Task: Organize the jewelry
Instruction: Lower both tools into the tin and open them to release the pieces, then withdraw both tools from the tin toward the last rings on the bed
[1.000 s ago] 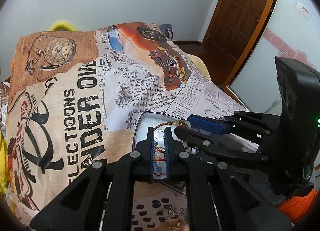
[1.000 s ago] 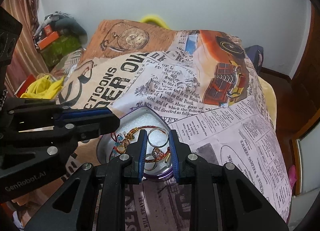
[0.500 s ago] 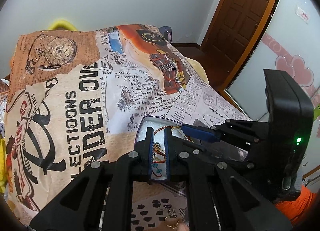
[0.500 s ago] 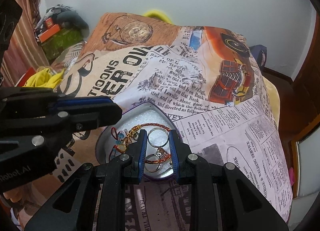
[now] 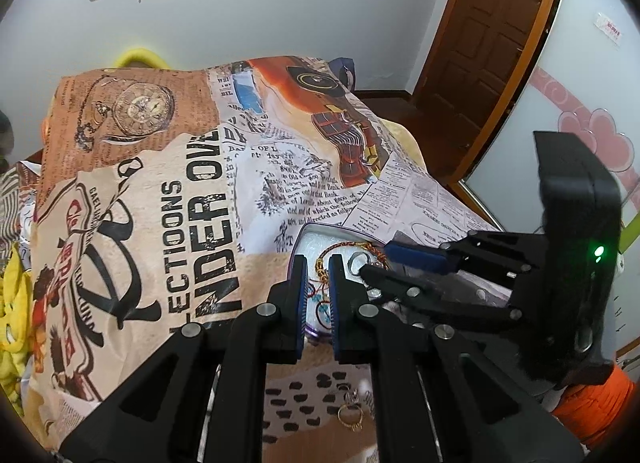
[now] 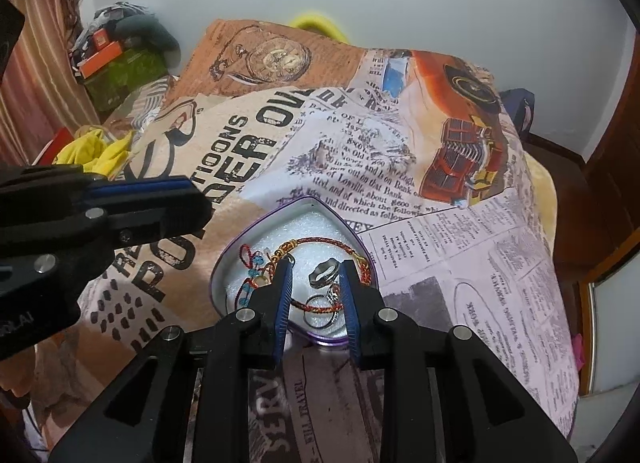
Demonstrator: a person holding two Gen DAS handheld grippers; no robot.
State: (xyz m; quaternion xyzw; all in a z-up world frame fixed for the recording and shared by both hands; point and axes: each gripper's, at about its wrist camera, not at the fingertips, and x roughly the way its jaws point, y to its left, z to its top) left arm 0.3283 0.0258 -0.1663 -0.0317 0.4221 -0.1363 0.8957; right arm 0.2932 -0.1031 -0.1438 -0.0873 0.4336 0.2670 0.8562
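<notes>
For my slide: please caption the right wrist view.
Right tool above heart-shaped purple tin holding braided red bracelet and silver rings.

Left gripper [image 5: 318, 263] nearly closed, empty, above the tin [image 5: 308, 233] holding a bracelet [image 5: 348, 249]; right gripper [image 5: 374, 263] alongside; gold ring [image 5: 350, 417] on the blanket [image 5: 160, 203] below

Shiny metal tin [image 6: 256, 235], white foam lining; matt printed cloth bedspread [image 6: 440, 247]; braided-cord bracelet [image 6: 320, 241].
</notes>
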